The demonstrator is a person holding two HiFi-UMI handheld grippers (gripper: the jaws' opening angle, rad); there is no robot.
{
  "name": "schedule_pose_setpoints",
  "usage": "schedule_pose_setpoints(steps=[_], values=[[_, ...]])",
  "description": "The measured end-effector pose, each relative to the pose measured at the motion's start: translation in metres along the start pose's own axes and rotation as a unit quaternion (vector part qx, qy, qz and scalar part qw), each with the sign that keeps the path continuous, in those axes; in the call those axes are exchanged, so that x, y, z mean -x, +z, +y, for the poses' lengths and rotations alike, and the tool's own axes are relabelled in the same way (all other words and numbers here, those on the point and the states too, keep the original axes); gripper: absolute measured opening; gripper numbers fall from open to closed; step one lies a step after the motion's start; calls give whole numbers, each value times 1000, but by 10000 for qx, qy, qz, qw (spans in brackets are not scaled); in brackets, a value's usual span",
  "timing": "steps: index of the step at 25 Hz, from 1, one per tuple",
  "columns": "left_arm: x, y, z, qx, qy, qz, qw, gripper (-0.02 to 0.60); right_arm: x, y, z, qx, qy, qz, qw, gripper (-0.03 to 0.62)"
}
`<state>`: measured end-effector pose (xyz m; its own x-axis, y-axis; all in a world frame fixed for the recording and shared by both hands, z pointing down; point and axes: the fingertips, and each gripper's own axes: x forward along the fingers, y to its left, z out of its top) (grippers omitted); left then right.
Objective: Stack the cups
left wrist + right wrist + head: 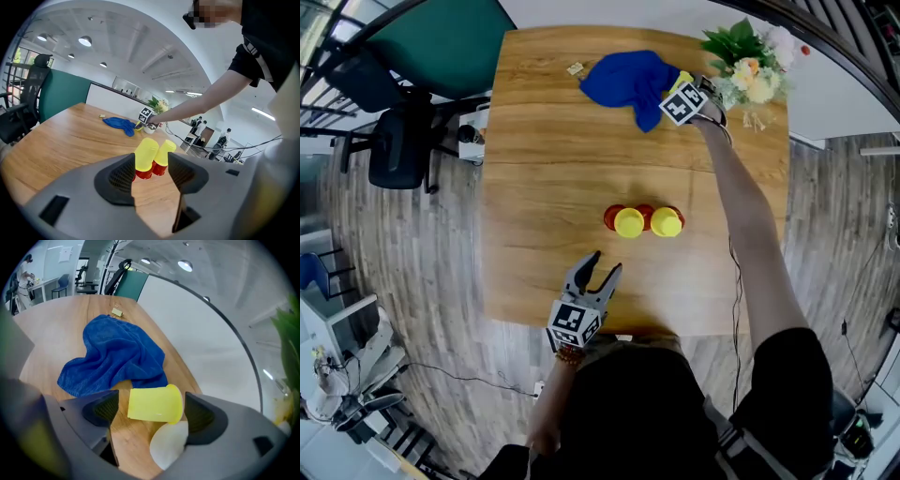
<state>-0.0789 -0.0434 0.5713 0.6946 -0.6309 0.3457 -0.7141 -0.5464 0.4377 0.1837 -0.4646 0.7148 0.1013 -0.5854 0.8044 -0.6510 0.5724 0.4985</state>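
Two yellow cups [628, 223] [666, 221] stand upside down on red cups [644, 212] at the middle of the wooden table [534, 187]; they also show as yellow cups [146, 152] beyond the left jaws. My left gripper [607, 262] [151, 165] hovers near the front edge, open and holding nothing. My right gripper [680, 96] [151, 409] reaches to the far right of the table beside a blue cloth [628, 80] [117, 357]. A third yellow cup [154, 403] lies on its side between its wide-open jaws, with a gap at each pad. A white rounded object [168, 444] lies just below it.
A bunch of flowers [750, 66] stands at the far right corner, close to the right gripper. A small tag [575, 67] lies at the table's far edge. A black office chair [398, 145] and a green panel [441, 42] stand left of the table.
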Motion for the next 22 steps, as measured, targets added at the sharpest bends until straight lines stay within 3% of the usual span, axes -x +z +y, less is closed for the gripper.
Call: schedule_pose_setpoints(steps=[4,5,6,10,14,18,22], values=[[-4,3,4,6,71,-19,10000,241,-12,-2,4,406,-1,514,9979,458],[-5,4,3,6,63,-23,10000,241,-11,-4,1,500,-61,576,9971,430],[-7,5,1,0,48,-22,10000,241,-11,-5,-1,535,-103,596,9967,400],[-8,6,-1,-39,-13,-27,10000,241,-1,-10,0,471,-149,523,9974,394],[-4,12,-8,-159,-63,-62,9998,241,26,-4,15,322,-188,98,9993,394],[-8,16,-22,-348,-126,-135,9992,241,79,-2,40,21,-96,-667,9977,394],[-12,29,-47,-1146,-303,-256,9926,241,156,-17,66,-665,267,-1419,9873,394]])
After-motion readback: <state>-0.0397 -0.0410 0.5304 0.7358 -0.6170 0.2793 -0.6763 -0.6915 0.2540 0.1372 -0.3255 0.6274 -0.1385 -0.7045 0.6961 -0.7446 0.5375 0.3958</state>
